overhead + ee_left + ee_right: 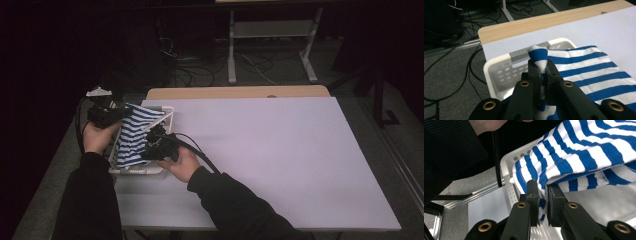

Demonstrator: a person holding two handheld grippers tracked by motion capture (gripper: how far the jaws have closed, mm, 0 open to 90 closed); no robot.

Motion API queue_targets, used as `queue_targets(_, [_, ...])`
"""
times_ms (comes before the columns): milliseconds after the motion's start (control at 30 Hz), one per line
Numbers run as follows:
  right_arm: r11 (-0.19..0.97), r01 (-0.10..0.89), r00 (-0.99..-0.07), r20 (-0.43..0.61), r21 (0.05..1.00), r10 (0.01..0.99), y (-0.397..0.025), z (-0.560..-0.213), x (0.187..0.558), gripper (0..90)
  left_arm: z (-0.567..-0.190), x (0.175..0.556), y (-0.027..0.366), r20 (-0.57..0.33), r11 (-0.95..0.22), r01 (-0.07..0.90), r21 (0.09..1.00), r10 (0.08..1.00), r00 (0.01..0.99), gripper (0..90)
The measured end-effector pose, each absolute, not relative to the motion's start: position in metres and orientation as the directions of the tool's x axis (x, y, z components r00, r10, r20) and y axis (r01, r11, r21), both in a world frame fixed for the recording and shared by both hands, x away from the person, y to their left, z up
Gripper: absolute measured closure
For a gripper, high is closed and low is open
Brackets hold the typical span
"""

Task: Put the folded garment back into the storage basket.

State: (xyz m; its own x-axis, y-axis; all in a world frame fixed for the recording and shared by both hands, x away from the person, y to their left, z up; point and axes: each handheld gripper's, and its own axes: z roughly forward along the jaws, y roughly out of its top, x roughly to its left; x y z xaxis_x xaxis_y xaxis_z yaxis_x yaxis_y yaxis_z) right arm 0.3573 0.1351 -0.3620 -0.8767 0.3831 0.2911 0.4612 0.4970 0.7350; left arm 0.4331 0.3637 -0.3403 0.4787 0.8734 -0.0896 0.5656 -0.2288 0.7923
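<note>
Left gripper (543, 68): clamped on blue-and-white striped cloth (584, 72), far corner. Right gripper (542, 188): clamped on its near edge. White basket (499, 72) beneath, table's left.

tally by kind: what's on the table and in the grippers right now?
Striped cloth: 1, pinched by both grippers
White basket: 1
Grippers: 2, left gripper, right gripper
Total: 4

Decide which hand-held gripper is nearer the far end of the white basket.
Left. The left hand-held gripper pinches the striped cloth by the white basket's far end; the right hand-held gripper grips it nearer the person.
</note>
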Motion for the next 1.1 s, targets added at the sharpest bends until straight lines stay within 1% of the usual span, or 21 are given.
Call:
queue_targets(300, [0.502, 0.482, -0.867, 0.307, 0.718, 0.393, 0.135, -0.368, 0.362, 80.2, -0.350, 0.437, 0.363, -0.099, -0.214, 0.589, 0.779, 0.886, 0.453, 84.6])
queue_targets(667, [0.515, 0.510, -0.853, 0.330, 0.689, 0.403, 0.139, -0.375, 0.365, 80.0, -0.359, 0.439, 0.363, -0.103, -0.219, 0.611, 0.760, 0.889, 0.447, 84.1])
queue_targets(733, [0.517, 0.520, -0.849, 0.341, 0.680, 0.405, 0.138, -0.375, 0.366, 79.4, -0.360, 0.439, 0.362, -0.105, -0.216, 0.616, 0.757, 0.892, 0.441, 83.0])
queue_targets(800, [0.527, 0.519, -0.850, 0.342, 0.673, 0.401, 0.138, -0.374, 0.367, 76.7, -0.359, 0.439, 0.362, -0.098, -0.214, 0.617, 0.758, 0.897, 0.431, 78.5])
queue_targets(833, [0.535, 0.515, -0.853, 0.339, 0.670, 0.396, 0.137, -0.373, 0.367, 74.9, -0.359, 0.438, 0.360, -0.080, -0.213, 0.613, 0.760, 0.907, 0.414, 73.3])
queue_targets(867, [0.543, 0.503, -0.861, 0.330, 0.672, 0.387, 0.136, -0.373, 0.367, 71.6, -0.357, 0.436, 0.358, -0.036, -0.231, 0.604, 0.763, 0.918, 0.396, 66.0])
queue_targets(900, [0.555, 0.488, -0.869, 0.312, 0.674, 0.385, 0.135, -0.372, 0.368, 66.9, -0.356, 0.433, 0.355, 0.013, -0.254, 0.589, 0.767, 0.924, 0.381, 61.3])
queue_targets(933, [0.556, 0.487, -0.868, 0.304, 0.673, 0.392, 0.135, -0.371, 0.368, 62.0, -0.354, 0.431, 0.354, 0.040, -0.266, 0.578, 0.771, 0.927, 0.373, 57.6])
queue_targets(967, [0.559, 0.484, -0.869, 0.295, 0.674, 0.397, 0.134, -0.370, 0.368, 57.1, -0.353, 0.431, 0.353, 0.046, -0.271, 0.575, 0.772, 0.926, 0.374, 52.9])
queue_targets(1033, [0.556, 0.484, -0.870, 0.302, 0.675, 0.390, 0.130, -0.367, 0.369, 51.4, -0.349, 0.429, 0.351, 0.051, -0.278, 0.576, 0.769, 0.925, 0.377, 43.7])
queue_targets(1067, [0.551, 0.486, -0.870, 0.312, 0.679, 0.382, 0.129, -0.365, 0.369, 47.7, -0.348, 0.429, 0.351, 0.048, -0.278, 0.573, 0.771, 0.922, 0.384, 40.1])
queue_targets(1100, [0.549, 0.487, -0.869, 0.313, 0.679, 0.384, 0.127, -0.362, 0.369, 44.6, -0.346, 0.428, 0.351, 0.037, -0.274, 0.570, 0.775, 0.919, 0.392, 38.5])
